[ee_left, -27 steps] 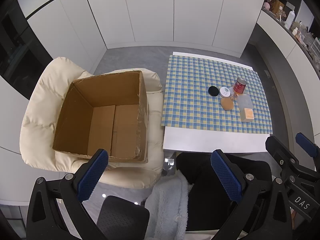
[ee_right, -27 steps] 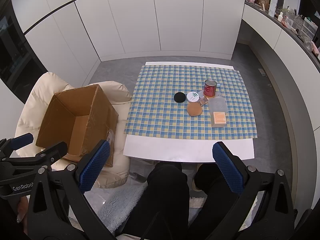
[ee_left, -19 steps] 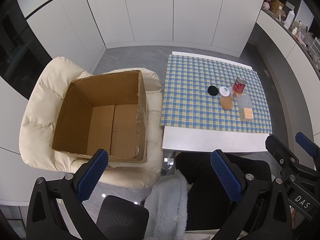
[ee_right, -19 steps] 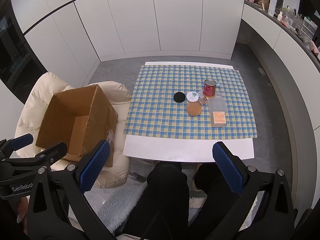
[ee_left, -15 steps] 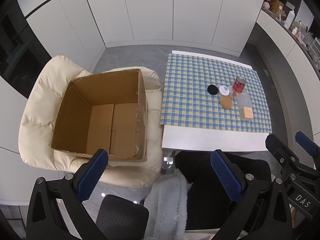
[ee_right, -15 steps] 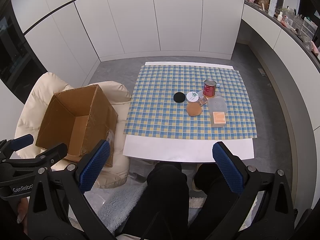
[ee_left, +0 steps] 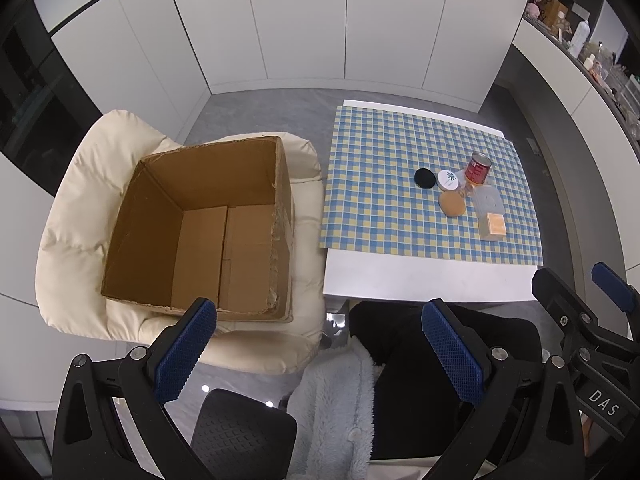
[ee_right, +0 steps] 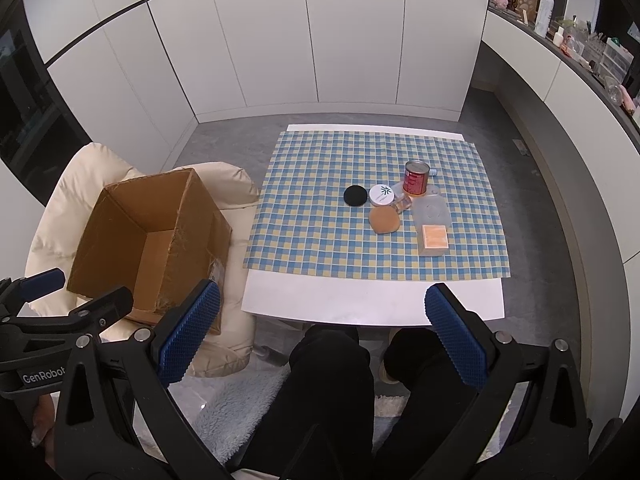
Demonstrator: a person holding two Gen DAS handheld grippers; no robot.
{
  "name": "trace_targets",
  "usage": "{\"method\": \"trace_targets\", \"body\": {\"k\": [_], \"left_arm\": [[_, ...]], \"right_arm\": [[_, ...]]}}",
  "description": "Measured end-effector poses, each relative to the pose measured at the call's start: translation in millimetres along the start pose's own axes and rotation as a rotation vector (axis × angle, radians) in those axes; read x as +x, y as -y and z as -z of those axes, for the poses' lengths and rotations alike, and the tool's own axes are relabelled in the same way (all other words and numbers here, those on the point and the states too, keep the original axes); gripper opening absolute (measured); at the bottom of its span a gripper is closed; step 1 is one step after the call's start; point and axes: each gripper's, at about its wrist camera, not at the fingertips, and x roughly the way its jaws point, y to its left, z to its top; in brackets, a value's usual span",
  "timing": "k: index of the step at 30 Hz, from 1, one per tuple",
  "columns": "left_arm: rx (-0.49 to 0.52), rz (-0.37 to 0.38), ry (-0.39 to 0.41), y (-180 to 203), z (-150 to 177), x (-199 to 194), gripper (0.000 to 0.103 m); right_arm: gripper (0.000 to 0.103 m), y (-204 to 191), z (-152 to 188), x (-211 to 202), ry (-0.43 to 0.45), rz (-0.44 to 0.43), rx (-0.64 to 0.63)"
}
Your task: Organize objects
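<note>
An empty cardboard box rests on a cream armchair left of the table. On the blue-and-yellow checked cloth sits a cluster: a red can, a black round lid, a white round tin, a tan puff, a clear container and an orange-topped box. My left gripper hangs high over the gap between chair and table, open and empty. My right gripper hovers over the table's near edge, open and empty.
The white table shows bare at its near edge. A seated person's dark-clad legs and a fluffy pale rug lie below the grippers. White cabinets line the back; a cluttered counter runs along the right.
</note>
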Motion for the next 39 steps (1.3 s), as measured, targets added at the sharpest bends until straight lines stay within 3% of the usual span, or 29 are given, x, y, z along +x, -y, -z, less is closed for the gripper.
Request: {"method": "trace_targets", "body": {"k": [39], "left_arm": [[0.023,-0.013,-0.004,-1.0,2.1,10.8,0.102]], "right_arm": [[0.103,-0.3,-1.2,-1.6,0.006,-0.001,-0.012]]}}
